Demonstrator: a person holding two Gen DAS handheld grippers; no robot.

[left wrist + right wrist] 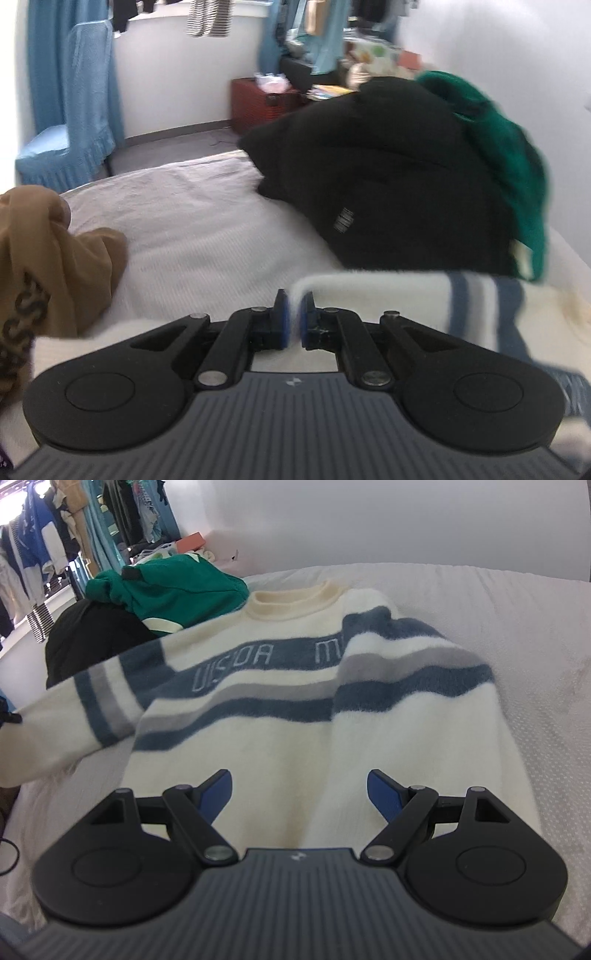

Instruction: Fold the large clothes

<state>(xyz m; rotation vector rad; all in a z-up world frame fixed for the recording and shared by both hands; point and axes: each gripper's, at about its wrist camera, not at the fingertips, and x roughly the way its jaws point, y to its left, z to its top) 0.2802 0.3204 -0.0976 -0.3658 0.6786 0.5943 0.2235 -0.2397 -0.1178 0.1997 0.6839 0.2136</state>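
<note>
A cream sweater (280, 709) with blue and grey stripes lies face up on the white bed (498, 602), collar at the far end. Its right sleeve is folded over the body. Its left sleeve (62, 716) stretches out to the left, lifted off the bed. In the left wrist view my left gripper (294, 310) is shut on that sleeve (388, 295), whose white fabric is pinched between the blue pads. My right gripper (299, 794) hovers open over the sweater's lower hem with nothing between its fingers.
A black garment (369, 170) and a green one (517, 166) are piled on the bed beside the sweater. A brown garment (55, 258) lies at the left. A blue covered chair (70, 122), a red box (258, 107) and hanging clothes (44, 550) stand beyond.
</note>
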